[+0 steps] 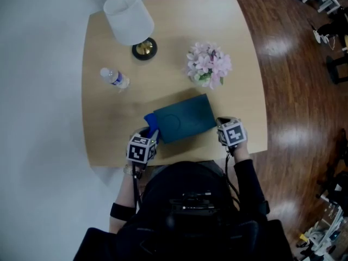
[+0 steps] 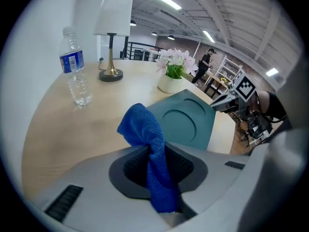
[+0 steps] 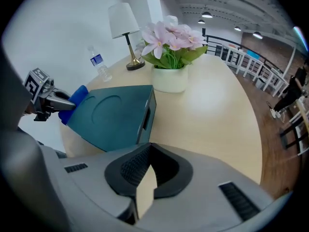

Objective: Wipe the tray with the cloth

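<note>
The pale wooden surface (image 1: 239, 64) carries four things — a lamp (image 1: 130, 18), a water bottle (image 1: 114, 78), potted flowers (image 1: 208, 64) and the teal tray (image 1: 185, 118).

Your left gripper (image 1: 148, 136), at your eleven o'clock, points steeply down, clamped on the cloth (image 2: 145, 129). Your right gripper (image 1: 223, 127), at one o'clock, is closed and empty.

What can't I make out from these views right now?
- Lower end of the cloth, left gripper view: sunk between the fingers of the left gripper.
- Edge of the tray nearest that gripper, head view: partly covered by the cloth.
- Print on the bottle label: too small in every view.
</note>
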Demonstrator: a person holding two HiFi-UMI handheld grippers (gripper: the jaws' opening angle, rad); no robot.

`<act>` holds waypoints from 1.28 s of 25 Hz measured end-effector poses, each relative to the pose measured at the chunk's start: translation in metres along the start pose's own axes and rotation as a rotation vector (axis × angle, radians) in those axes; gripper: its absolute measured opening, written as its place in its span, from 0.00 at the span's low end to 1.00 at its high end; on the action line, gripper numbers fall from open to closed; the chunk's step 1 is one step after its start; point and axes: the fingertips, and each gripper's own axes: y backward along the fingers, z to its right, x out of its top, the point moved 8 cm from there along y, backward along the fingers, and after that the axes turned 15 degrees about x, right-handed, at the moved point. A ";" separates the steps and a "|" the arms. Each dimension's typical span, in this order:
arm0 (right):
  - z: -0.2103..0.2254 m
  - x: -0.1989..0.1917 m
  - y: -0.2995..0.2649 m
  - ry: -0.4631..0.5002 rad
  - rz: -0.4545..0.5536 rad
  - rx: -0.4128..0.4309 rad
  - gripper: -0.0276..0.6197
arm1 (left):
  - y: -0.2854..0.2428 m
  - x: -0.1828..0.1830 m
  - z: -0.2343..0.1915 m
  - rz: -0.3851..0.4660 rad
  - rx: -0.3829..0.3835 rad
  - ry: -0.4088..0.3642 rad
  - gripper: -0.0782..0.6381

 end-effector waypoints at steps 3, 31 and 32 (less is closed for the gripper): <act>-0.003 -0.005 0.000 -0.006 -0.004 0.015 0.05 | -0.004 0.003 0.002 -0.005 0.008 -0.019 0.23; -0.068 0.044 -0.012 0.142 -0.024 0.023 0.05 | -0.041 0.055 -0.038 -0.002 -0.142 -0.283 0.23; -0.067 0.044 -0.012 0.141 -0.026 0.023 0.05 | -0.041 0.054 -0.037 -0.007 -0.160 -0.303 0.23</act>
